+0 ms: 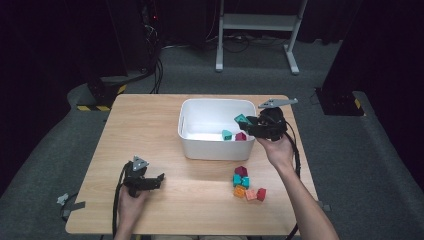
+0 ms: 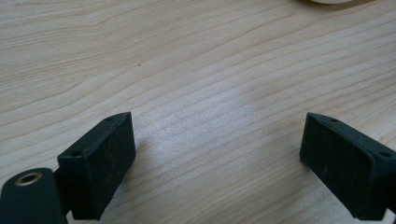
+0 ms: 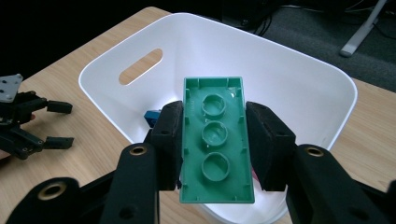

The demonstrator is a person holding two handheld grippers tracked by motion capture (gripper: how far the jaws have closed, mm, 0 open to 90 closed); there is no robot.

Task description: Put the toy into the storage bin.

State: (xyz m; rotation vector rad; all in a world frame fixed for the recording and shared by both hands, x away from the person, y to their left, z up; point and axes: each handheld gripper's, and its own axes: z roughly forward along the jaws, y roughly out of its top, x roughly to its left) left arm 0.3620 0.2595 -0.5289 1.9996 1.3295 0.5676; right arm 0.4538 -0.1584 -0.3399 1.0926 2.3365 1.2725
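Note:
My right gripper (image 3: pixel 214 144) is shut on a green brick (image 3: pixel 215 140), its hollow underside facing the camera, held over the right rim of the white bin (image 3: pixel 299 79). From above, that gripper (image 1: pixel 250 123) hangs at the bin's (image 1: pixel 200 147) right side with the green brick (image 1: pixel 242 119) in its jaws. A teal brick (image 1: pixel 227 134) and a dark red brick (image 1: pixel 241 136) lie inside the bin. My left gripper (image 1: pixel 161 181) rests low on the table at the front left, open and empty; its jaws stand wide apart over bare wood (image 2: pixel 215 130).
A cluster of loose bricks (image 1: pixel 247 184), dark red, teal, orange and pink, lies on the wooden table (image 1: pixel 150 120) in front of the bin's right corner. A white metal frame (image 1: pixel 260 25) stands on the floor beyond the table. Dark curtains surround the area.

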